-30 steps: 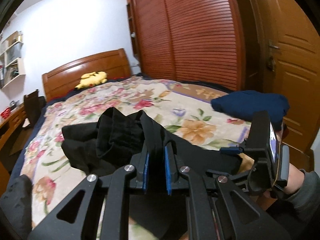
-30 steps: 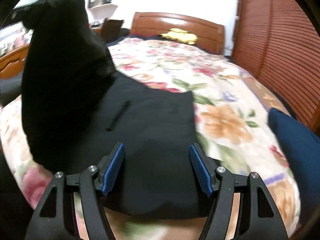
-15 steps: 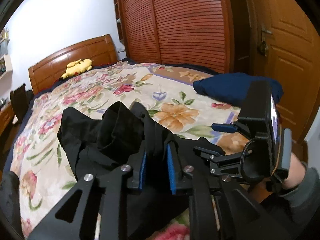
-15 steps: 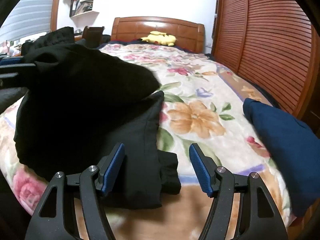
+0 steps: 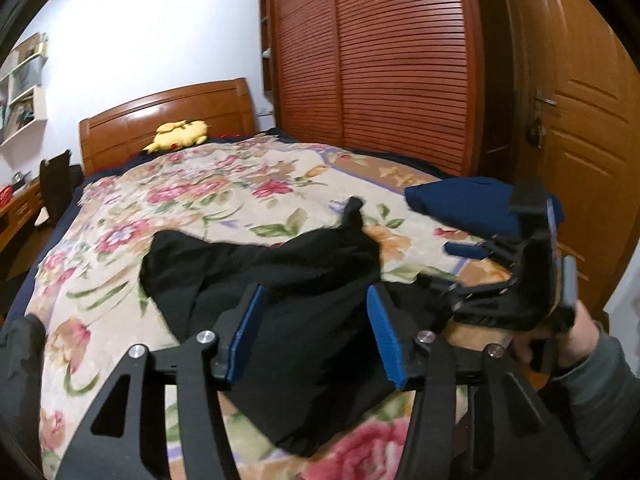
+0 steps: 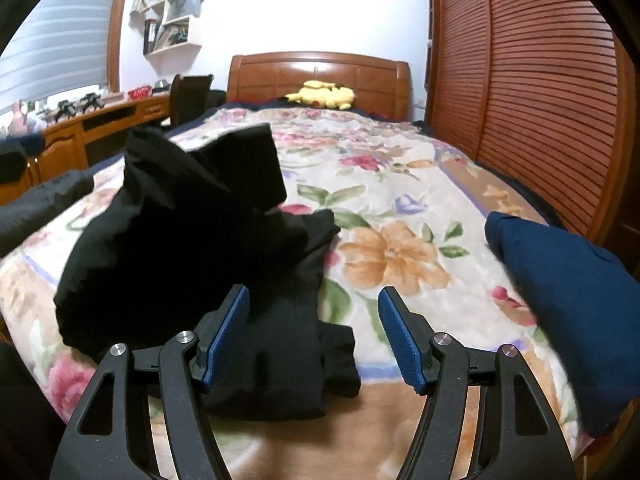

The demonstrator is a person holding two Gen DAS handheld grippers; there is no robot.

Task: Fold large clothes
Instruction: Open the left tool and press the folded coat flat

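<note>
A large black garment (image 5: 280,280) lies crumpled in loose folds near the foot of the floral bedspread (image 5: 200,200). It also shows in the right wrist view (image 6: 192,240), bunched high on its left with a flatter folded part near me. My left gripper (image 5: 316,332) is open and empty just above the garment. My right gripper (image 6: 314,336) is open and empty over the garment's near right edge. The right gripper's body (image 5: 528,272) and the hand holding it show at the right of the left wrist view.
A folded navy garment (image 6: 560,280) lies at the bed's right foot corner, also in the left wrist view (image 5: 472,204). A yellow plush toy (image 6: 324,94) sits by the headboard. A slatted wardrobe (image 5: 380,60) and a door stand right; a desk (image 6: 80,128) stands left.
My left gripper has opened and let go of the black garment, which has dropped onto the bed in a loose heap. My right gripper stayed open.
</note>
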